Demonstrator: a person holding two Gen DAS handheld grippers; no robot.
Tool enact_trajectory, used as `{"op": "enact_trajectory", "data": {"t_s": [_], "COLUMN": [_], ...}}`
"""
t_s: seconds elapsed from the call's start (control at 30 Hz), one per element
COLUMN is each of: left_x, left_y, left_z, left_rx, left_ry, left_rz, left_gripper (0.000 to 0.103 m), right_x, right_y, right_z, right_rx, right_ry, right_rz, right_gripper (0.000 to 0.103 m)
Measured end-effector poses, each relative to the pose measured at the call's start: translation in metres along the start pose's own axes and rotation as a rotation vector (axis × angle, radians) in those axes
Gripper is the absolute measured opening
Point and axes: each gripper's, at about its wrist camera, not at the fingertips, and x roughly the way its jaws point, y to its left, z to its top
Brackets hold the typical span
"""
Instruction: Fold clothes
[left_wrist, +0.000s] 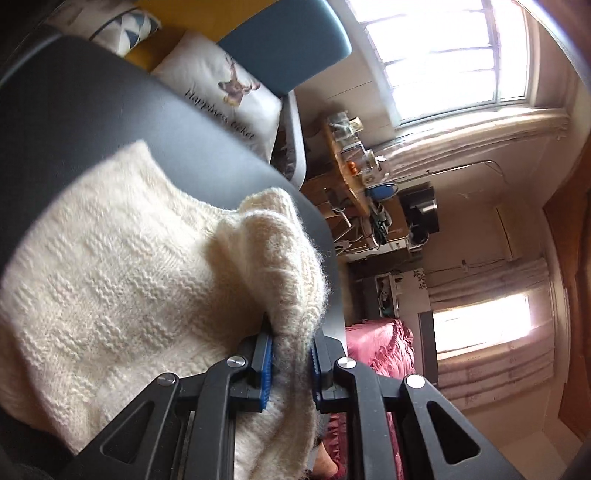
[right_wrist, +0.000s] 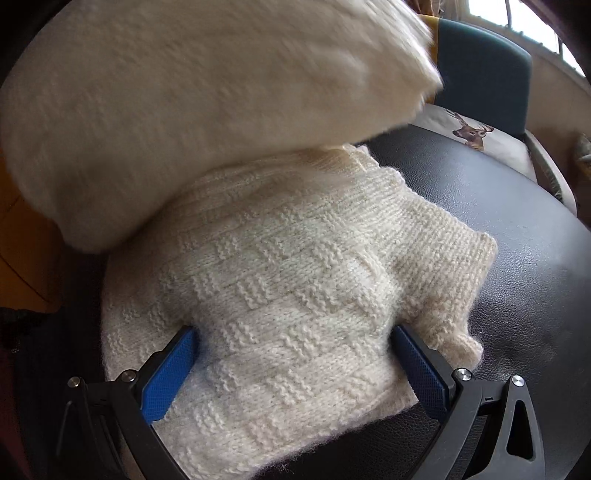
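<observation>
A cream knitted sweater lies on a black round table. My left gripper is shut on a thick bunched fold of the sweater, lifting it off the table. In the right wrist view the sweater is spread flat with its basket-weave pattern up, and a lifted, blurred part hangs across the top of the frame. My right gripper stands open, its blue pads wide apart and resting on either side of the flat knit.
Beyond the table stands a blue chair with a white deer-print cushion. A cluttered wooden desk, a red bedspread and bright windows lie farther off. The black table top is bare right of the sweater.
</observation>
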Motion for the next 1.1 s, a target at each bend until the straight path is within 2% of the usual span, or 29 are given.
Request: {"op": "enact_trajectory", "data": {"t_s": [0.2,0.43,0.53,0.7,0.73,0.8,0.9,1.0,1.07,1.1], "left_x": [0.032,0.051,0.059,0.035,0.025,0.001,-0.034,-0.058,-0.067,-0.068], "left_y": [0.006,0.028,0.036,-0.003,-0.010,-0.019,-0.006,0.026,0.053,0.060], "left_z": [-0.021,-0.023,-0.024,-0.028,-0.026,-0.015,0.012,0.030,0.037,0.036], "left_rx": [-0.024,-0.137,-0.183,-0.089,-0.059,0.034,0.165,0.291,0.261,0.254], "left_ry": [0.056,0.112,0.137,0.209,0.206,0.162,0.041,-0.081,-0.116,-0.125], "left_rz": [-0.004,-0.025,-0.036,-0.161,-0.181,-0.169,-0.019,0.247,0.309,0.288], "left_gripper": [0.014,0.017,0.021,0.021,0.021,0.021,0.022,0.022,0.022,0.022], "right_x": [-0.004,-0.010,-0.020,-0.046,-0.052,-0.064,-0.085,-0.107,-0.124,-0.133], "right_y": [0.005,0.010,0.017,0.026,0.027,0.027,0.033,0.033,0.041,0.045], "right_z": [0.000,-0.002,-0.005,-0.019,-0.024,-0.034,-0.050,-0.051,-0.047,-0.044], "right_rx": [-0.004,-0.022,-0.061,-0.101,-0.096,-0.078,-0.050,-0.004,0.021,0.032], "right_ry": [-0.019,-0.052,-0.047,-0.028,-0.023,-0.014,0.007,-0.012,-0.074,-0.108], "right_rz": [0.003,0.001,-0.026,-0.073,-0.081,-0.095,-0.103,-0.070,0.011,0.058], "right_gripper": [0.103,0.103,0.103,0.103,0.103,0.103,0.103,0.103,0.103,0.103]}}
